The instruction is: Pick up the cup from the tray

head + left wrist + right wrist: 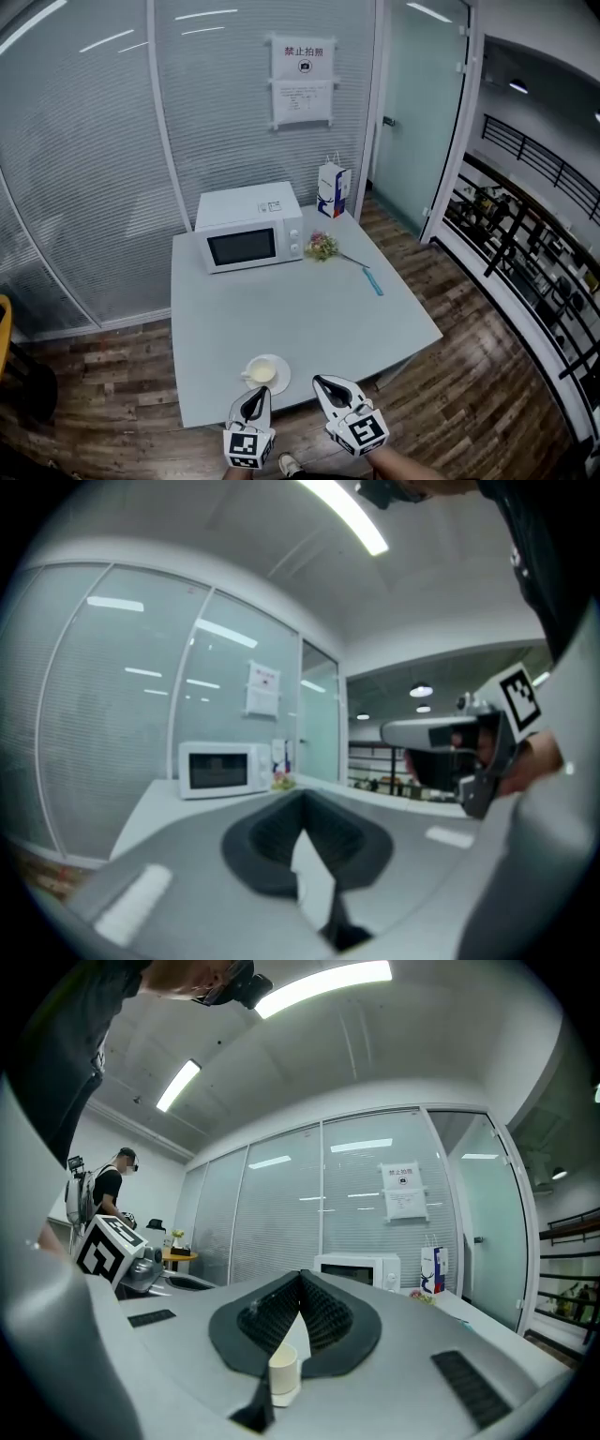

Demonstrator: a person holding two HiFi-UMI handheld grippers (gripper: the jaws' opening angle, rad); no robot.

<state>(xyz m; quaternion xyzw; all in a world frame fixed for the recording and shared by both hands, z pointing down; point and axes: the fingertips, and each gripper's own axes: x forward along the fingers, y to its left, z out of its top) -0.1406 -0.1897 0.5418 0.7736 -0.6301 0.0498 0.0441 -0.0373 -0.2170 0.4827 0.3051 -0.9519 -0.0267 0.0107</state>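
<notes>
A cream cup [262, 372] stands on a small white tray [279, 382] near the front edge of the grey table [281, 309]. My left gripper [259, 397] hovers just in front of the tray, off the table edge, jaws shut and empty. My right gripper [322, 382] is beside it to the right, also shut with nothing held. In the right gripper view the cup [283, 1372] shows low, beyond the closed jaws of the right gripper [300, 1281]. The left gripper view shows the left gripper [302, 803] closed, and the cup is hidden there.
A white microwave [248, 228] sits at the back of the table, with a small bunch of flowers [322, 246], a blue strip [373, 281] and a blue-and-white bag [333, 189] to its right. Glass walls stand behind. A person [105, 1194] stands far off.
</notes>
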